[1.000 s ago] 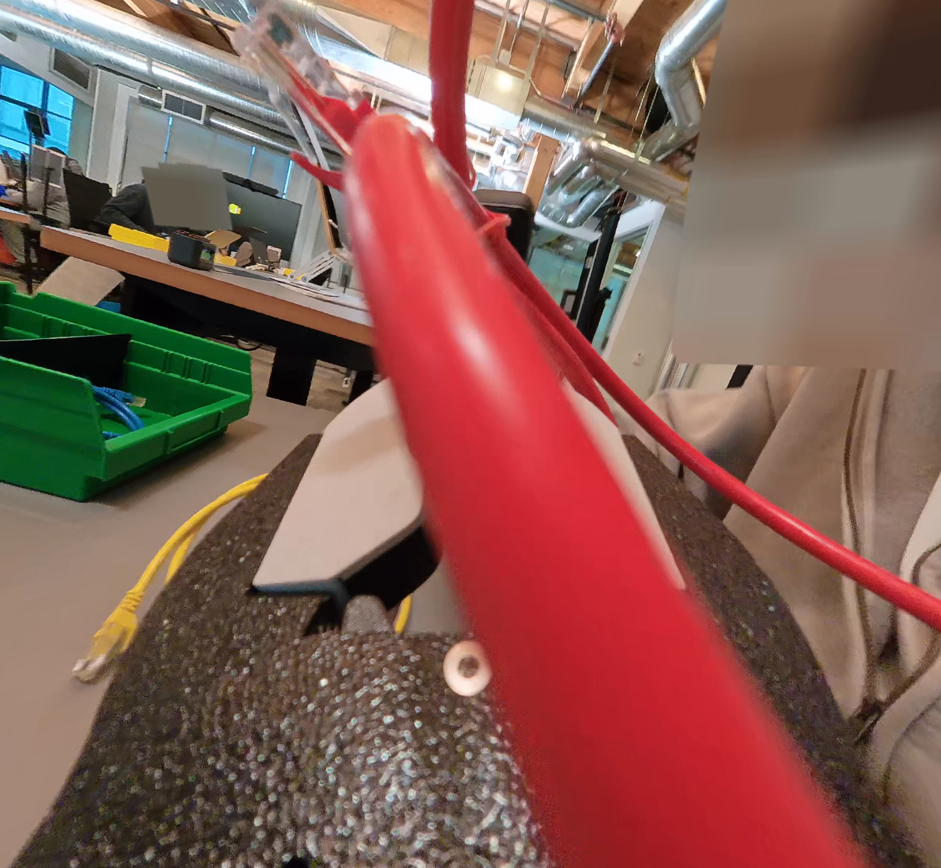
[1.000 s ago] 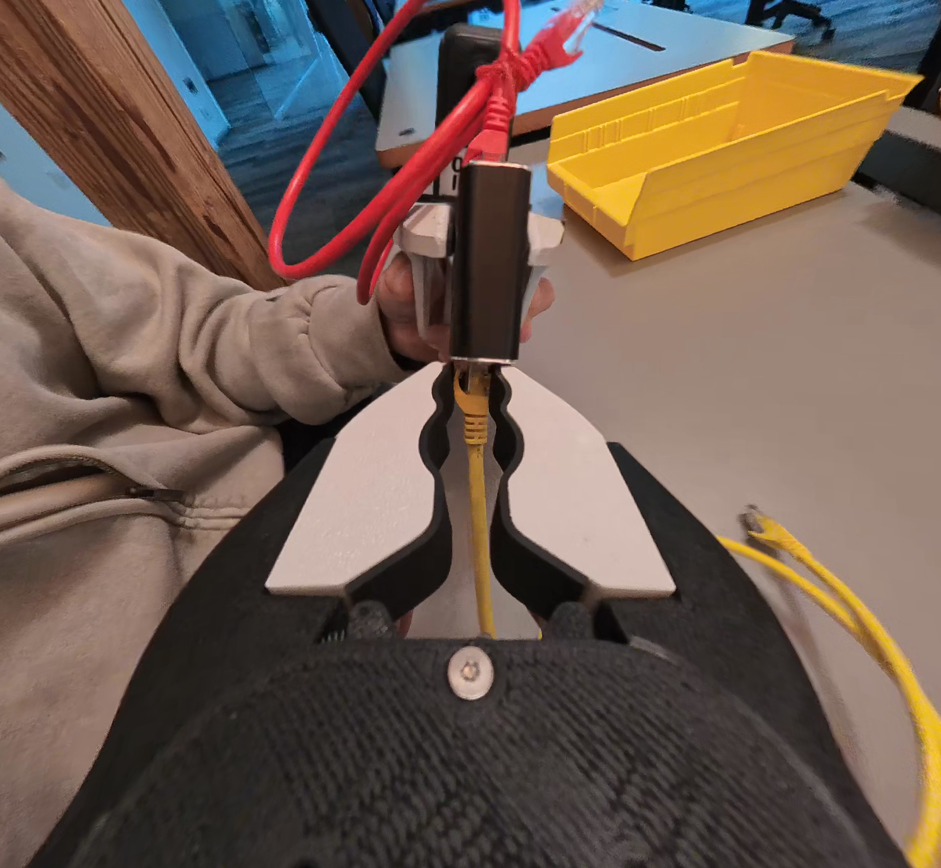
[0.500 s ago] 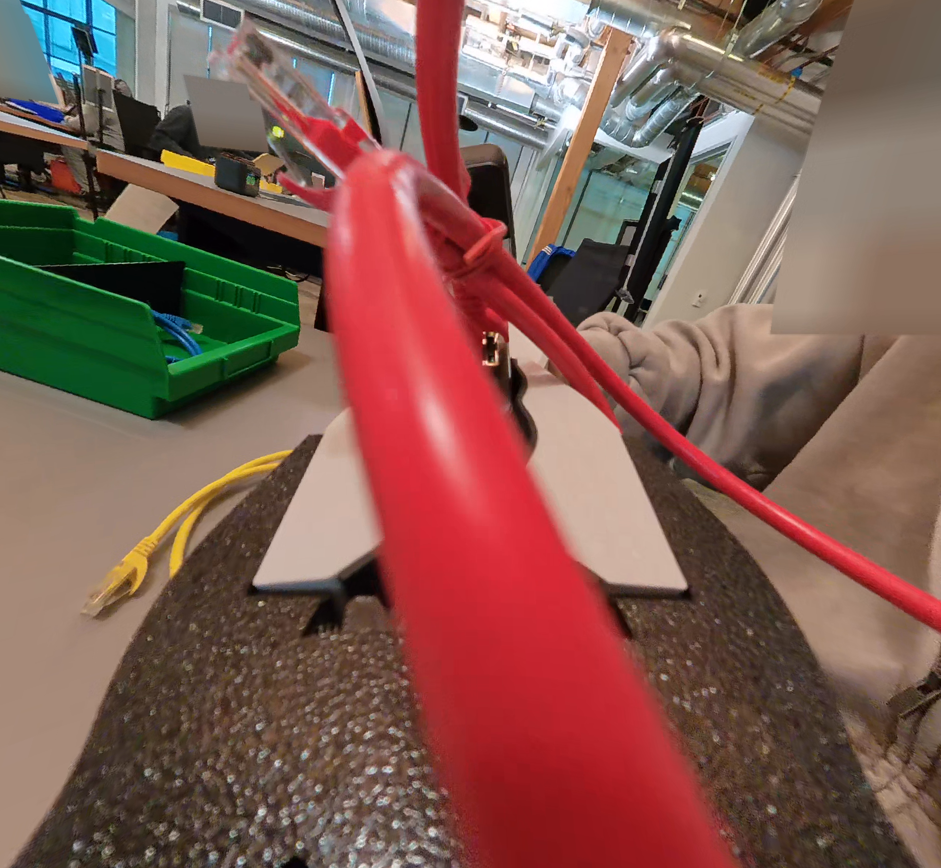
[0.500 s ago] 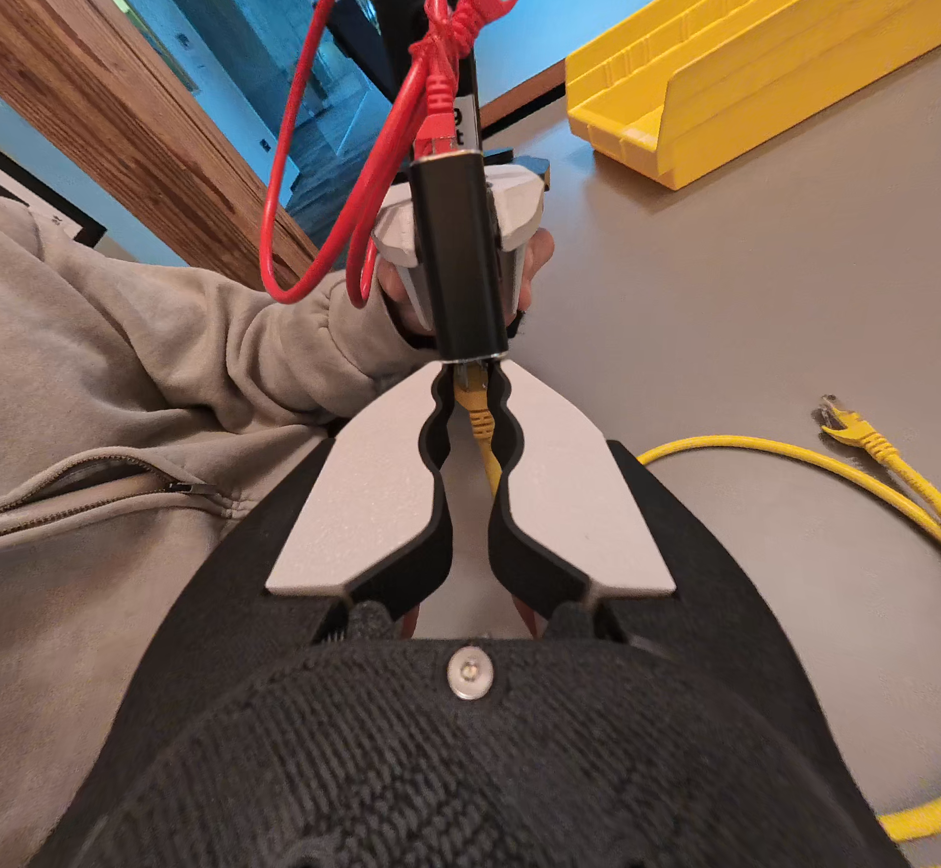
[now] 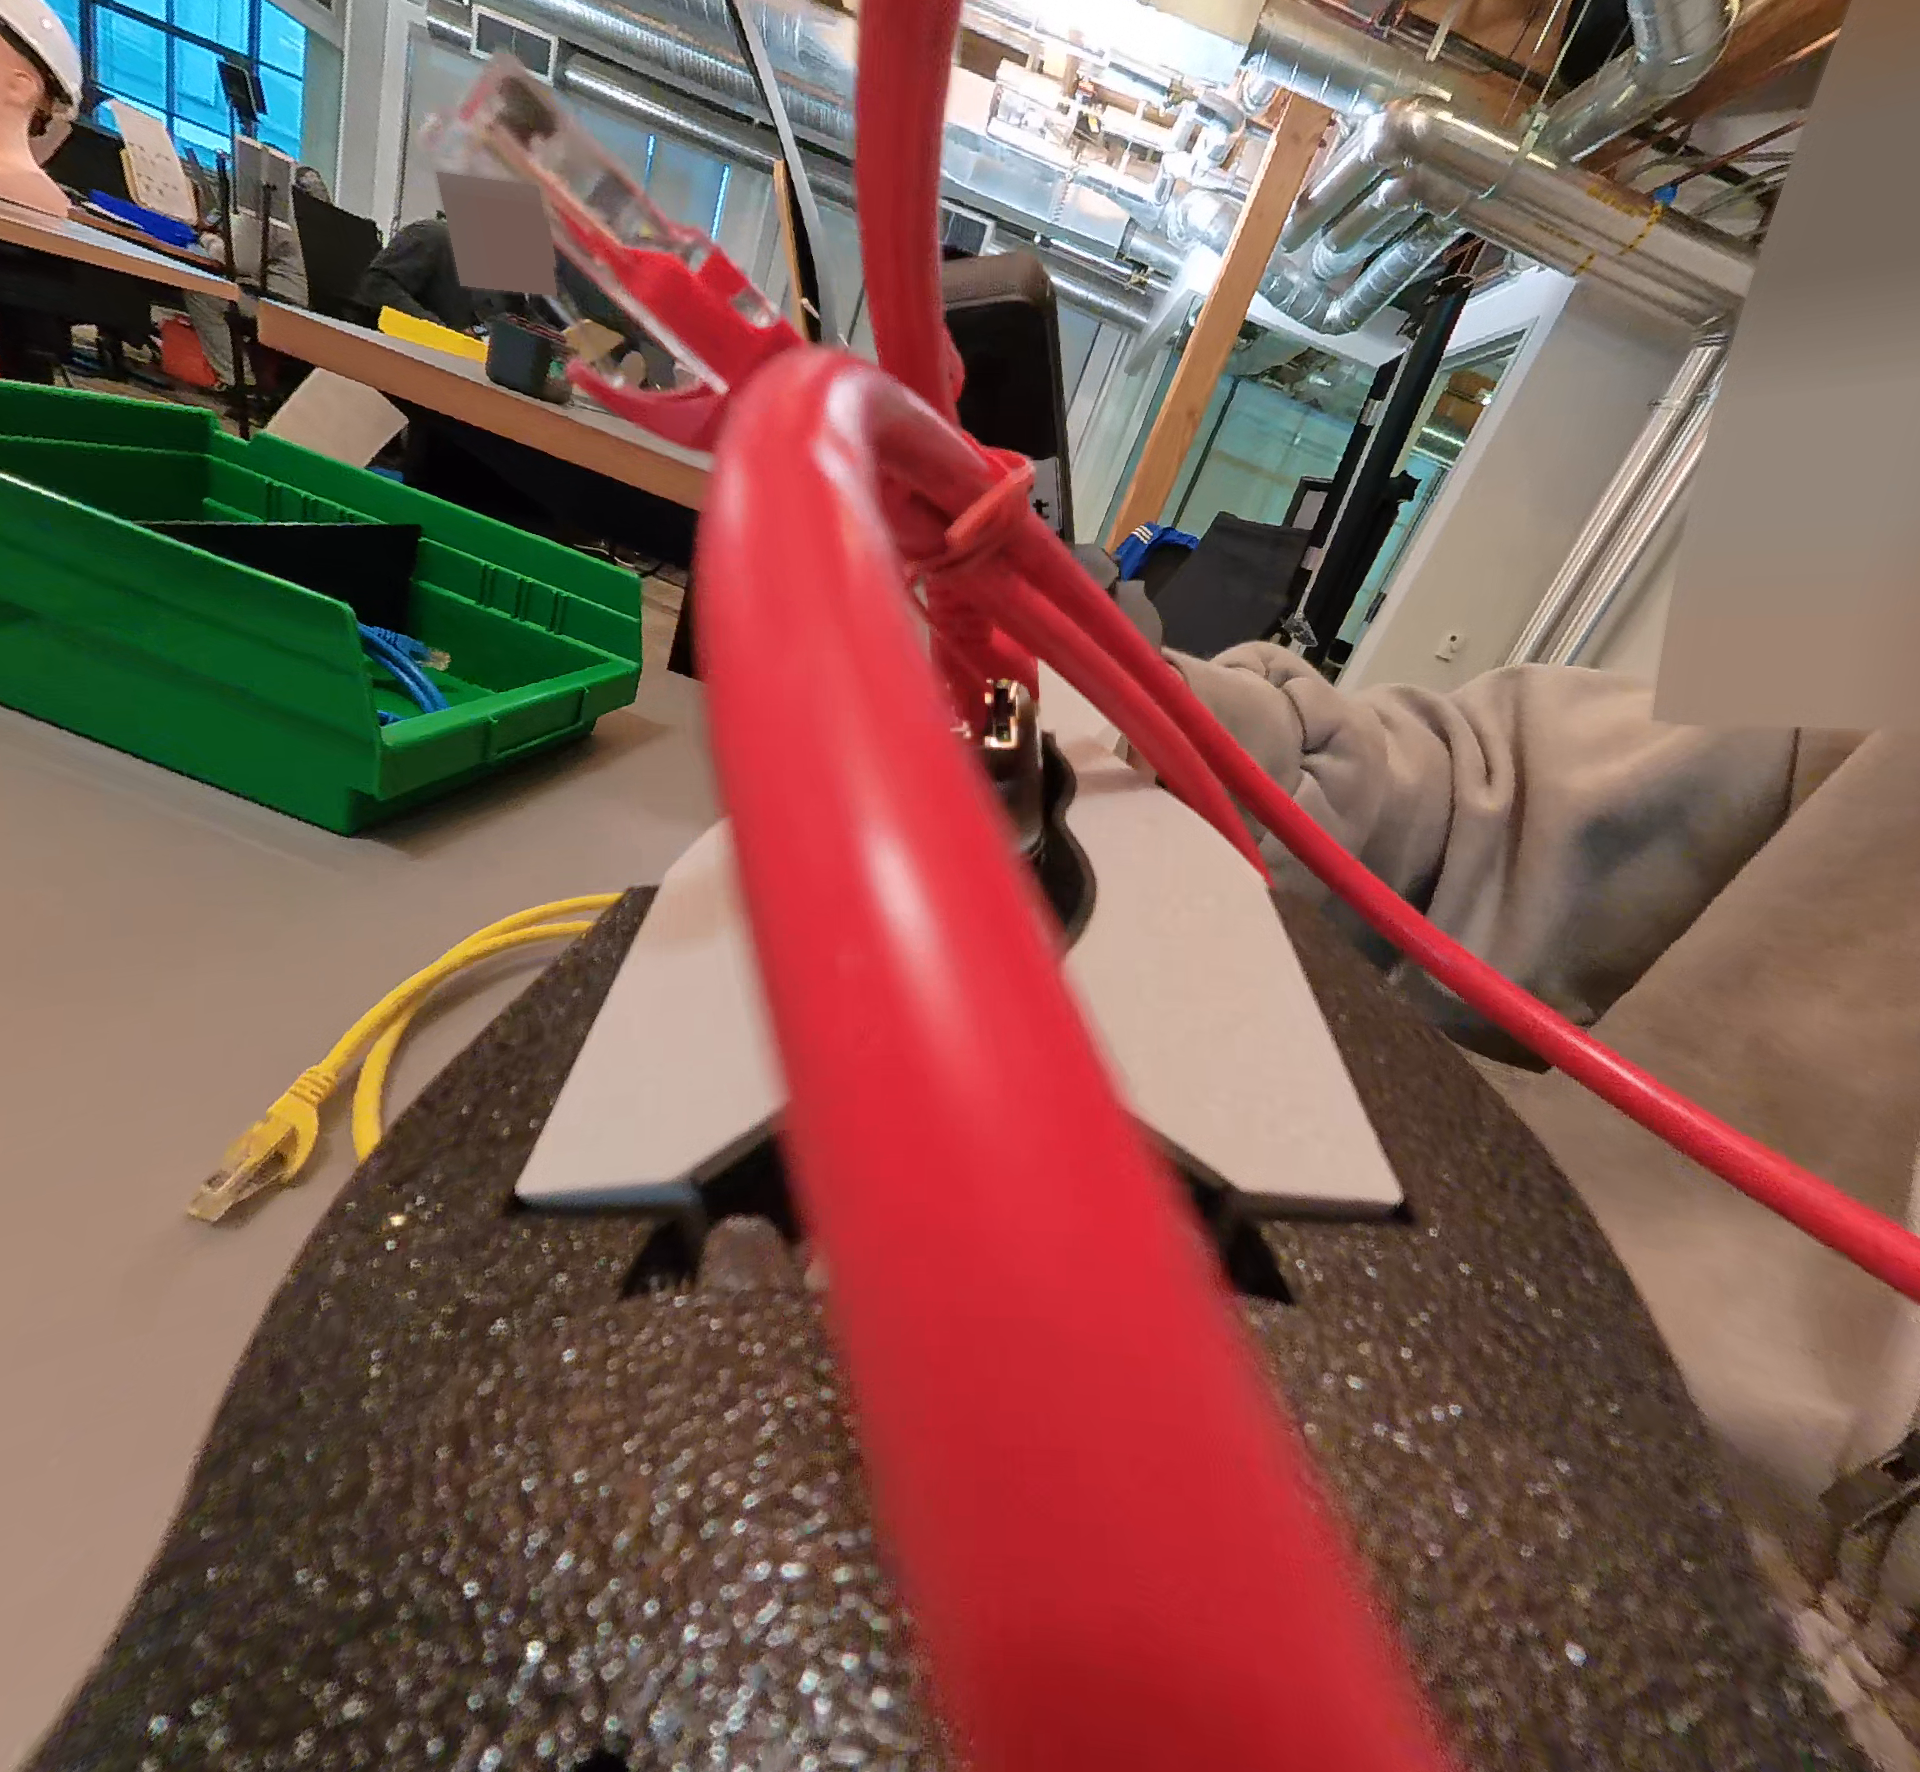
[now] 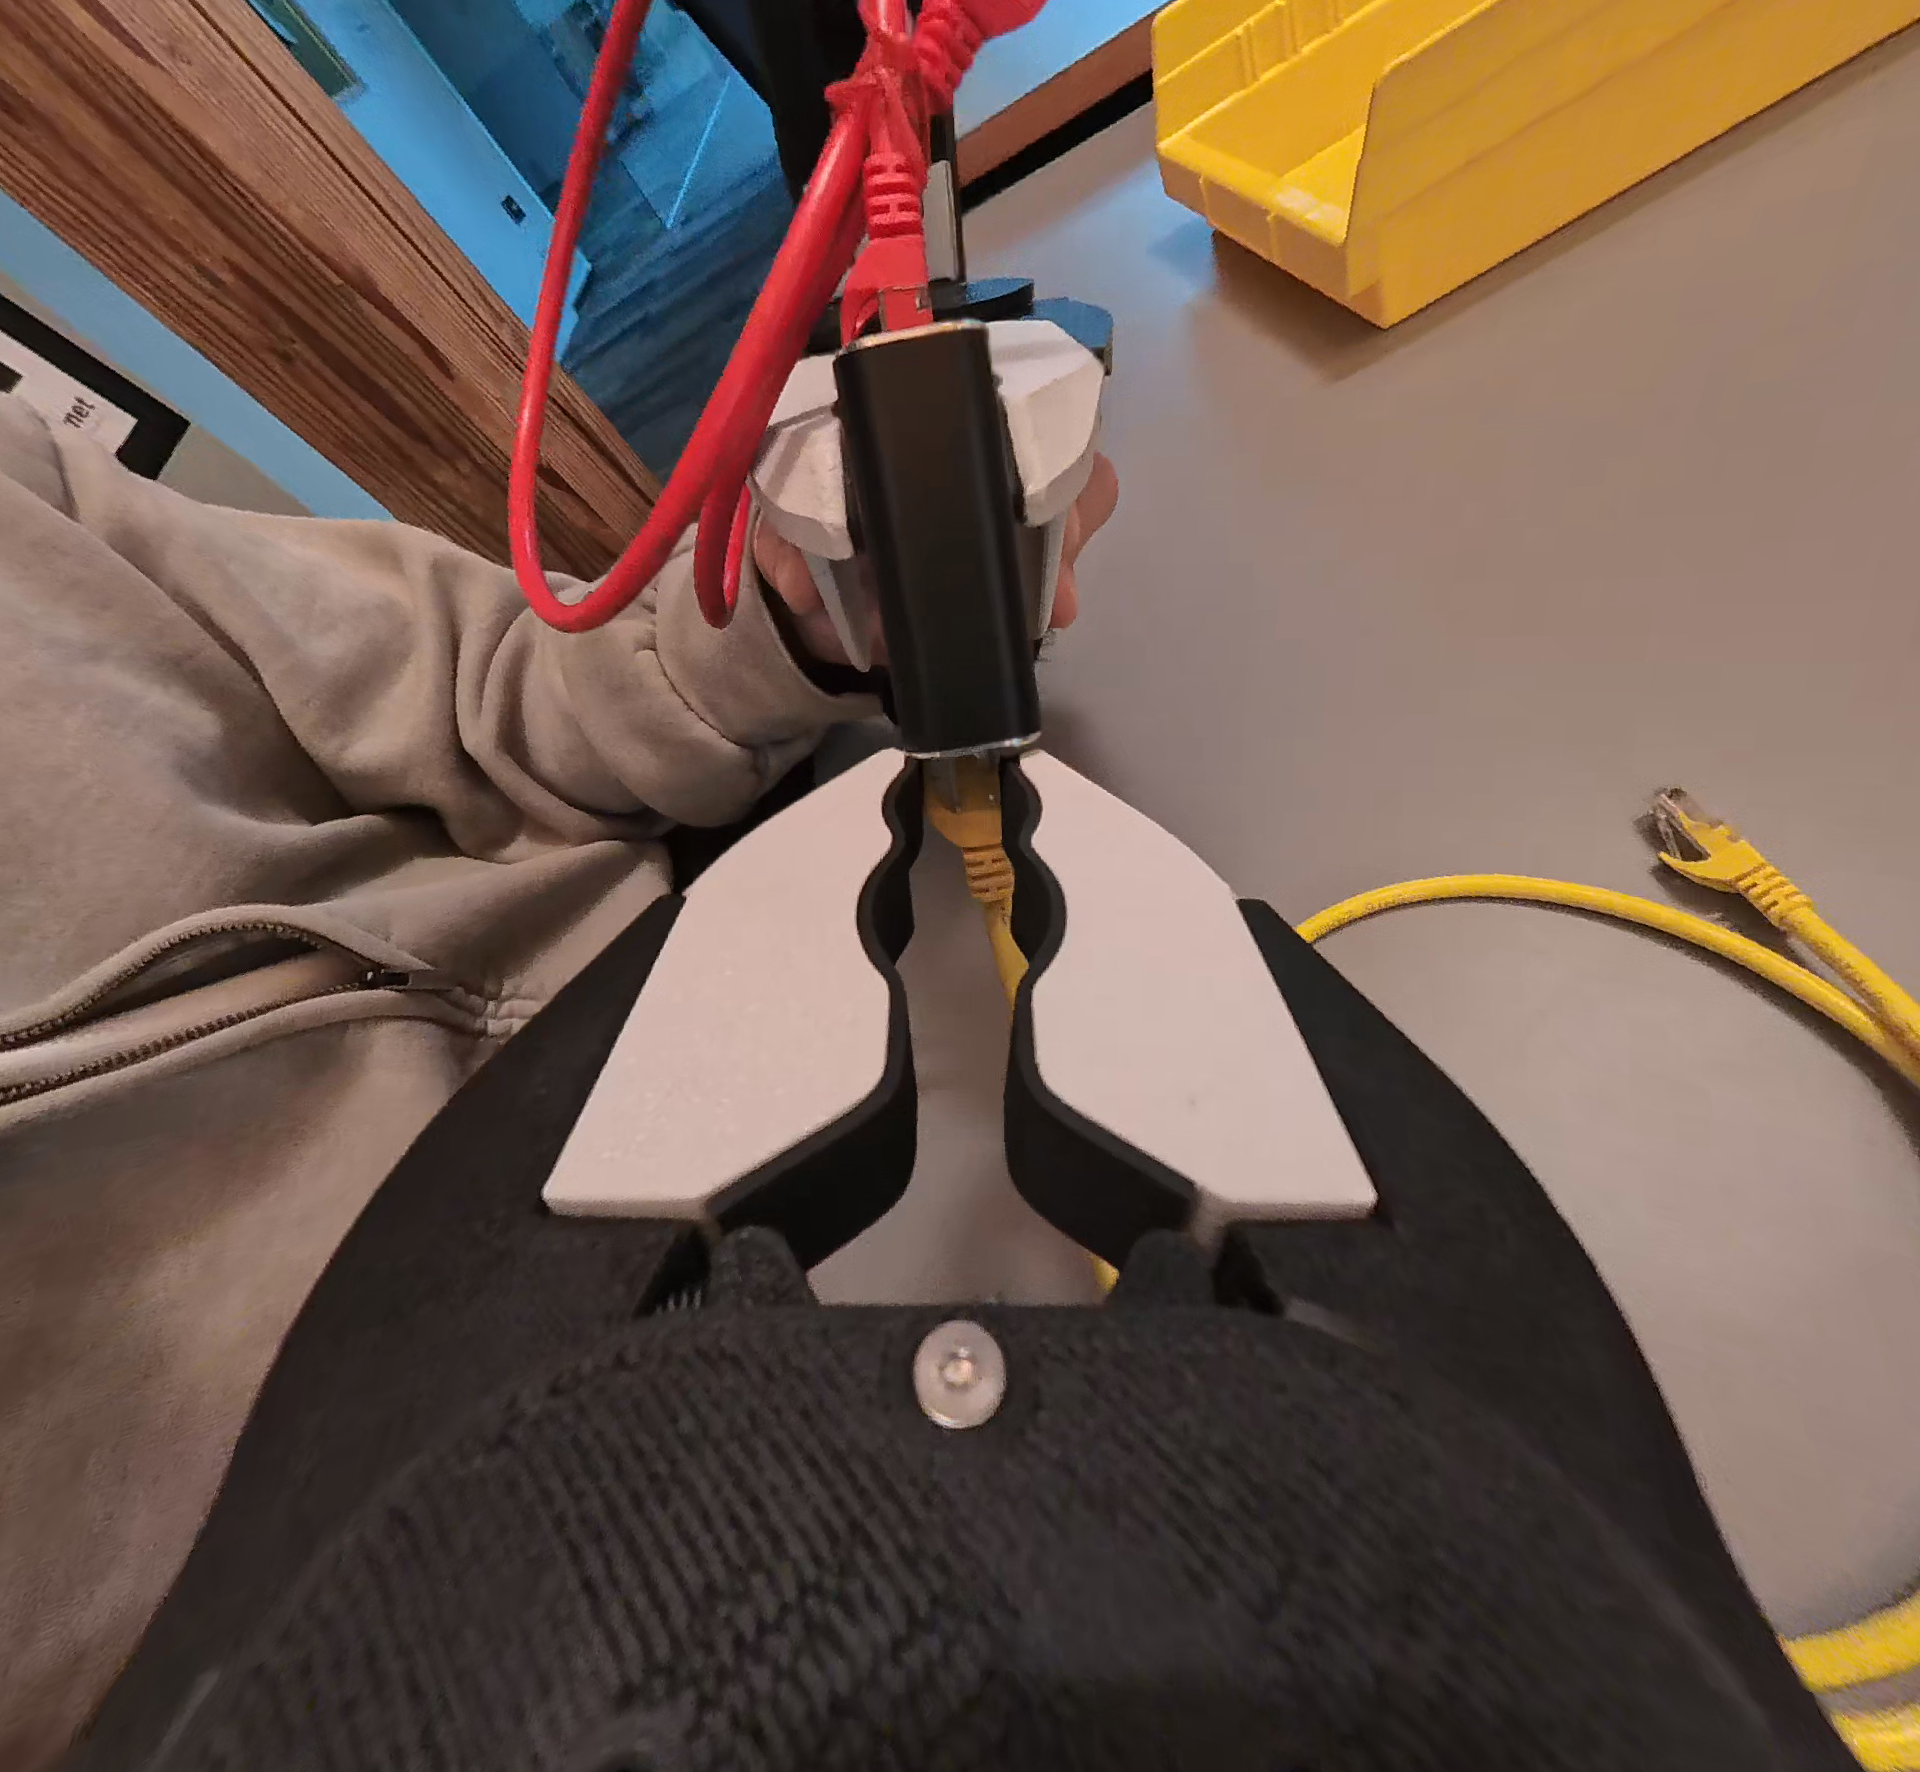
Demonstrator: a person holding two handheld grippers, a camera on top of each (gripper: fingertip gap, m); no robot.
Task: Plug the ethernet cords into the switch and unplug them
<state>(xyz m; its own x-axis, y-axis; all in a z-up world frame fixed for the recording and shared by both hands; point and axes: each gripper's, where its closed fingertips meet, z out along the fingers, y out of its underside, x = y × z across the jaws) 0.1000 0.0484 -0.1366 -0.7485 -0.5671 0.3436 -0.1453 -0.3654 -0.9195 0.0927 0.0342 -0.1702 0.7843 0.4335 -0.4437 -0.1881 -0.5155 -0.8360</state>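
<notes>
At the centre of the right wrist frame, the slim black box-shaped switch, clamped upright in the closed left gripper, is being met along its long axis by the nearly closed right gripper pinching the yellow ethernet plug at its lower port.
</notes>
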